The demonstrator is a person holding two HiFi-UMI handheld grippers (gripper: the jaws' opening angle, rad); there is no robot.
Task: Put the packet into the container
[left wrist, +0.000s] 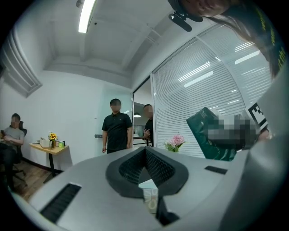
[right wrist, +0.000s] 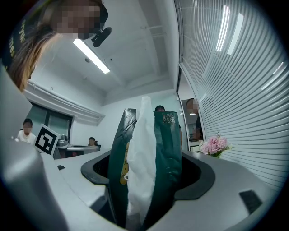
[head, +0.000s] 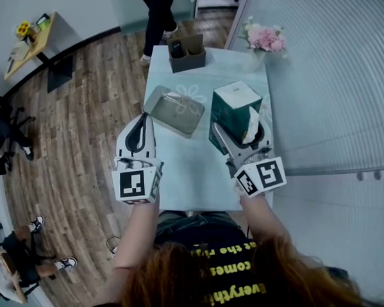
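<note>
Right gripper (head: 242, 137) at centre right of the head view, jaws closed on the green tissue packet (head: 234, 106) with white tissue sticking out, packet just right of the grey container (head: 175, 111) on the pale table (head: 193, 175), left gripper (head: 144, 120) at centre left, jaws pressed together and empty, tips at the container's left edge.

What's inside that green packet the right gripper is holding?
White tissue pokes out of the top of the green packet, which the right gripper clamps. The wrapper hides how much more tissue is inside.
</note>
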